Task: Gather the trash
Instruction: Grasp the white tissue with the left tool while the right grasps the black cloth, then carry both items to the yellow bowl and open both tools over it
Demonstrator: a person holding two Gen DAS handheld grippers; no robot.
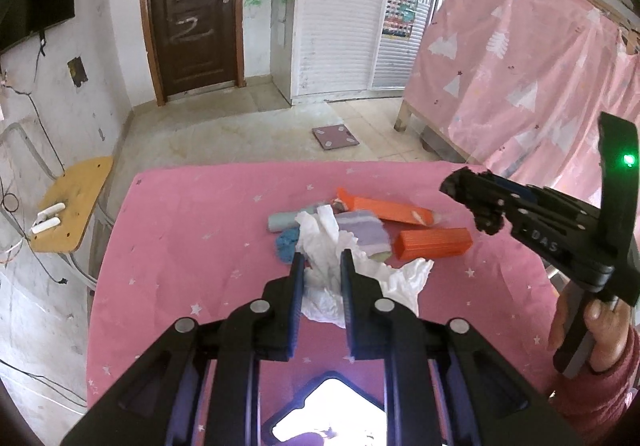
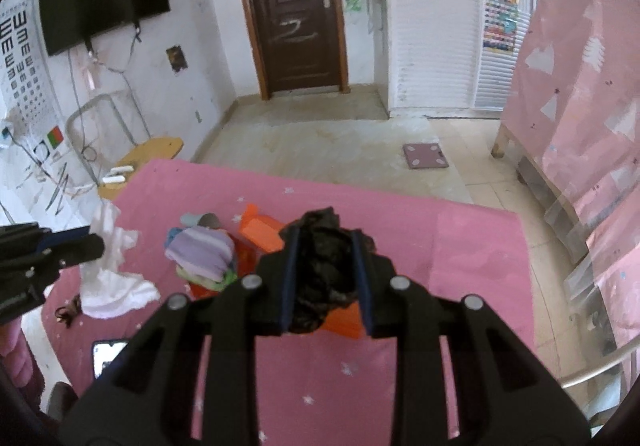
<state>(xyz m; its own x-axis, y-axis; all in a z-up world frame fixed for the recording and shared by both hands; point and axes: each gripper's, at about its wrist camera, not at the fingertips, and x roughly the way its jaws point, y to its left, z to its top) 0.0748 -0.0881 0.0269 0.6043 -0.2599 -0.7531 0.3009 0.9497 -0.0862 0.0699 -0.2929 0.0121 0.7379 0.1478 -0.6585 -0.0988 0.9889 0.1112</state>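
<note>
My left gripper [image 1: 322, 260] is shut on a crumpled white tissue [image 1: 328, 282] and holds it above the pink table [image 1: 192, 214]; the tissue also shows in the right wrist view [image 2: 114, 278], hanging from the left gripper [image 2: 96, 244]. My right gripper [image 2: 326, 236] is shut on a crumpled black plastic bag [image 2: 324, 278], held above the table; it also shows in the left wrist view [image 1: 468, 202]. On the table lie two orange boxes [image 1: 432, 244], a purple striped cloth [image 1: 366, 232], a grey tube [image 1: 284, 221] and a blue scrap [image 1: 288, 244].
A phone with a lit screen [image 2: 106, 356] lies near the table's near edge. A dark hair tie [image 2: 68, 312] lies beside the tissue. A yellow chair [image 1: 76, 202] stands left of the table. A scale [image 1: 335, 136] lies on the floor. A pink-draped bed frame [image 1: 520, 66] stands right.
</note>
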